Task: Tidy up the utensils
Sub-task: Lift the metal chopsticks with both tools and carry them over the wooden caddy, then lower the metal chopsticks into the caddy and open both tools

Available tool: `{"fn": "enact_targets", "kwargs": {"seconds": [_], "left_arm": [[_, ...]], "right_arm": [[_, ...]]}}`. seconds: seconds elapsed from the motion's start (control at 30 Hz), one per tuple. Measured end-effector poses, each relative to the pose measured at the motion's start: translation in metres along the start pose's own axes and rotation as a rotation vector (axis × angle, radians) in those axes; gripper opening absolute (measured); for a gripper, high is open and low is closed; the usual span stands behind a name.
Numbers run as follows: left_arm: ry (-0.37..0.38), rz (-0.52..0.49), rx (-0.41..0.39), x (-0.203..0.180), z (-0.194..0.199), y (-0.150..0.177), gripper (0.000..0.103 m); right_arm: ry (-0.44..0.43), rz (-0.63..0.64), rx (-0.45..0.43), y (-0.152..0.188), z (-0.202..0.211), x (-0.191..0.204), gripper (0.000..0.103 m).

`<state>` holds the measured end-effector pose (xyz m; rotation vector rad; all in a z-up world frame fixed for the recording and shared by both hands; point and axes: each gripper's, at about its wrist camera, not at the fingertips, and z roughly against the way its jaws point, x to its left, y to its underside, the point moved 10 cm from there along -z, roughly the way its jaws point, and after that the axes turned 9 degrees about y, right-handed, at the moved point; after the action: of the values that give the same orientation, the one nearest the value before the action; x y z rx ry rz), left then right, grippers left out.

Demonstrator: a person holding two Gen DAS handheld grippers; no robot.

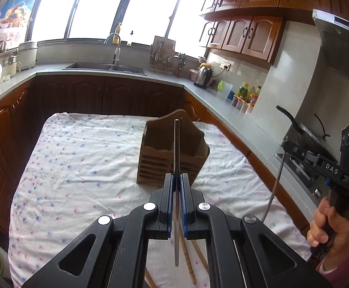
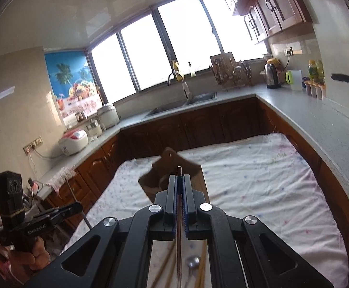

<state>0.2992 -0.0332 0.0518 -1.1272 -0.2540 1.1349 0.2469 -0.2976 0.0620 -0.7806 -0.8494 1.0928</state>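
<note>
- The left hand-held gripper (image 1: pixel 177 180) sits low in the centre of the left wrist view, pointing away over the worktop (image 1: pixel 78 168); its blue-padded fingers are pressed together on a thin metal utensil handle (image 1: pixel 177 148).
- That handle stands on edge and rises from between the fingers up the middle of the frame, its tip overlapping the wooden utensil holder (image 1: pixel 172 153) behind it; its other end shows below the fingers.
- The holder stands upright on the flowered cloth covering the worktop, just beyond the gripper's tips.
- Wooden chopsticks (image 1: pixel 189 261) lie on the cloth under the gripper, bottom centre.
- At the right edge of the same view, the person's right hand (image 1: pixel 328 225) wraps the grip of the right hand-held gripper (image 1: pixel 288 145), raised above the cloth's right edge, with a thin metal rod (image 1: pixel 274 187) hanging down from its tips.
- In the right wrist view, this gripper's fingers are clamped on a slim metal rod running up the centre, its tip over the holder.
- Below it, bottom centre, lie chopsticks and a spoon bowl (image 2: pixel 193 262).
- The left hand (image 2: pixel 34 254) grips its handle at lower left.
</note>
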Motion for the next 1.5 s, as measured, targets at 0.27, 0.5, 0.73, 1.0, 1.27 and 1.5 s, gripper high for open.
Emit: {"fn": "enact_targets", "kwargs": {"seconds": [0.27,0.5,0.73,1.0,1.27,1.5], "left_arm": [[-0.007,-0.008,-0.083,0.011,-0.009,-0.041,0.003],[-0.024,-0.043,-0.160,0.021,-0.032,-0.086,0.003],[-0.068,-0.054,-0.256,0.045,-0.070,-0.122,0.003],[-0.110,-0.014,-0.289,0.076,-0.139,-0.096,0.003],[-0.117,-0.012,-0.244,0.077,-0.194,-0.058,0.003],[-0.111,-0.007,-0.170,0.083,-0.230,-0.043,0.004]], "right_arm": [[-0.013,-0.031,-0.078,-0.045,-0.027,0.017,0.004],[-0.003,-0.066,-0.189,-0.097,-0.058,0.022,0.004],[0.045,-0.078,-0.284,-0.122,-0.096,0.013,0.004],[0.092,-0.070,-0.285,-0.085,-0.137,-0.003,0.004],[0.089,-0.088,-0.237,-0.047,-0.157,-0.010,0.004],[0.080,-0.094,-0.176,-0.028,-0.162,-0.019,0.004]]}}
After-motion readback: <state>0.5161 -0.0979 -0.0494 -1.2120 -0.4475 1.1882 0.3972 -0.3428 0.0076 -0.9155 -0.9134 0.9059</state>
